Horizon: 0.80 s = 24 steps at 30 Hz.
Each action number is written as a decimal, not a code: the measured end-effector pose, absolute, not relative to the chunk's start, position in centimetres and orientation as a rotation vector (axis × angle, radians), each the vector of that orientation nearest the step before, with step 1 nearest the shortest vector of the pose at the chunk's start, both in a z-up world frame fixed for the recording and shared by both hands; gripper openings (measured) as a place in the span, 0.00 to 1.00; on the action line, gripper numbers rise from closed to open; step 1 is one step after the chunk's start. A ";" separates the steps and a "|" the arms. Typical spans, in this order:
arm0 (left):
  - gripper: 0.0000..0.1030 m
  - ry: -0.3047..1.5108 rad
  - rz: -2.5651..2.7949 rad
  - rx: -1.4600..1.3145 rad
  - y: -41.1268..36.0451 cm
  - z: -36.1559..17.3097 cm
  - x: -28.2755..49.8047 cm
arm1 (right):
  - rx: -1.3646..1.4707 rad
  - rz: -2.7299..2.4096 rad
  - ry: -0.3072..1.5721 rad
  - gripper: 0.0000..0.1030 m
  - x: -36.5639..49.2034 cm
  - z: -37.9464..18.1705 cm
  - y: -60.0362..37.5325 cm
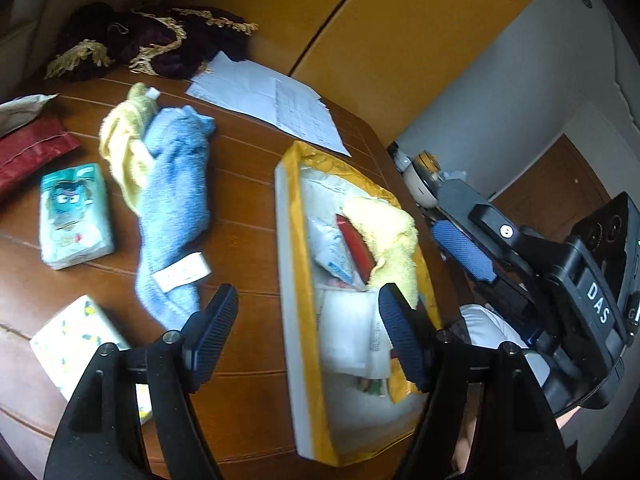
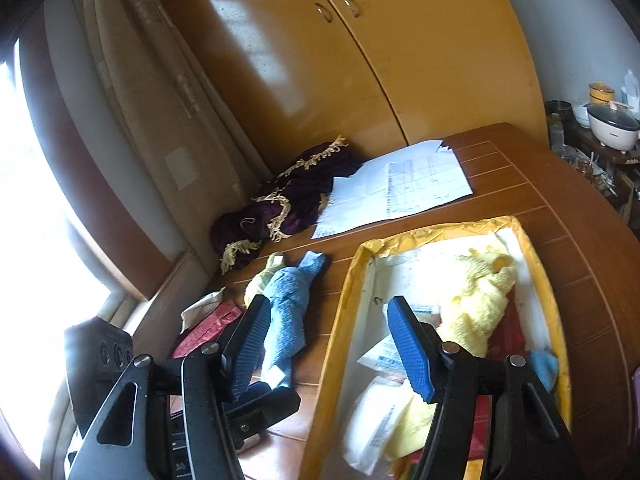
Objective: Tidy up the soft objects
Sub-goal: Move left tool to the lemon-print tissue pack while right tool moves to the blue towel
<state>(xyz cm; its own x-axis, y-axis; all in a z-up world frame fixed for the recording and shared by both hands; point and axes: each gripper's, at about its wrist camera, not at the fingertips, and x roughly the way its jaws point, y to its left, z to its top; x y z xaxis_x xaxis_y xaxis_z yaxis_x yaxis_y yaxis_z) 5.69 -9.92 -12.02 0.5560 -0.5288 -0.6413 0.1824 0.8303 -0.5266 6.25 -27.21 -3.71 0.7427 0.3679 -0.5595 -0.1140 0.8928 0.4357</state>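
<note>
The table (image 1: 248,216) carries everything; on its right side sits the yellow-lined box (image 1: 298,248), already holding a yellow cloth (image 1: 386,236), a red pouch (image 1: 356,246) and white packets (image 1: 352,332); left of the box, apart from it, lies the blue towel (image 1: 172,208), rolled lengthwise with a yellow towel (image 1: 122,152) tangled under its far end; further left are two tissue packs (image 1: 74,216), and a red cushion (image 1: 32,152) at the edge.

The left gripper (image 1: 308,336) hangs with its jaws wide apart and empty, straddling the box's near wall; the right gripper (image 2: 332,344) is likewise spread and empty, above the gap between towel and box.

The blue towel looks the likeliest next piece, though that is a guess; take it at its middle, where the roll is thickest, and pinch deep so the cloth does not slip; the yellow towel may drag along, so lift slowly; the paper label (image 1: 182,272) near its close end is no fit hold.
</note>
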 end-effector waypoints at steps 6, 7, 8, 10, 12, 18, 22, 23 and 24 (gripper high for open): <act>0.70 0.838 -0.257 -0.419 -4.2 -12.9 2.3 | 0.378 0.385 0.719 0.62 5.0 -4.6 -22.6; 0.70 0.837 -0.235 -0.418 -3.5 -13.2 1.8 | 0.365 0.392 0.726 0.62 4.9 -4.7 -21.9; 0.70 0.843 -0.214 -0.418 -2.9 -13.5 1.4 | 0.357 0.400 0.734 0.62 4.9 -4.9 -21.3; 0.70 0.866 -0.187 -0.432 -2.0 -14.2 1.0 | 0.356 0.412 0.755 0.62 5.1 -5.4 -20.4; 0.70 0.891 -0.182 -0.446 -1.7 -15.0 0.8 | 0.360 0.412 0.777 0.62 5.3 -6.0 -20.0; 0.70 0.920 -0.139 -0.444 -2.4 -16.1 1.2 | 0.362 0.396 0.811 0.62 5.6 -6.9 -20.0; 0.70 0.948 -0.140 -0.425 -3.4 -16.9 1.5 | 0.372 0.387 0.810 0.62 5.6 -6.9 -20.4; 0.70 0.950 -0.142 -0.418 -3.6 -17.0 1.6 | 0.375 0.385 0.810 0.62 5.6 -6.9 -20.5; 0.70 0.947 -0.142 -0.407 -3.9 -17.0 1.8 | 0.378 0.383 0.810 0.62 5.6 -7.0 -20.6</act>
<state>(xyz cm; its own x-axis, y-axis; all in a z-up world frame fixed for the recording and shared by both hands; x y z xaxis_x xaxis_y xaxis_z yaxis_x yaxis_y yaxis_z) 1.82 -3.89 -17.04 0.5812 -0.2941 -0.7588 -0.0581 0.9150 -0.3992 5.62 -20.59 -6.98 0.6292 0.4670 -0.6213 -0.1843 0.8662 0.4644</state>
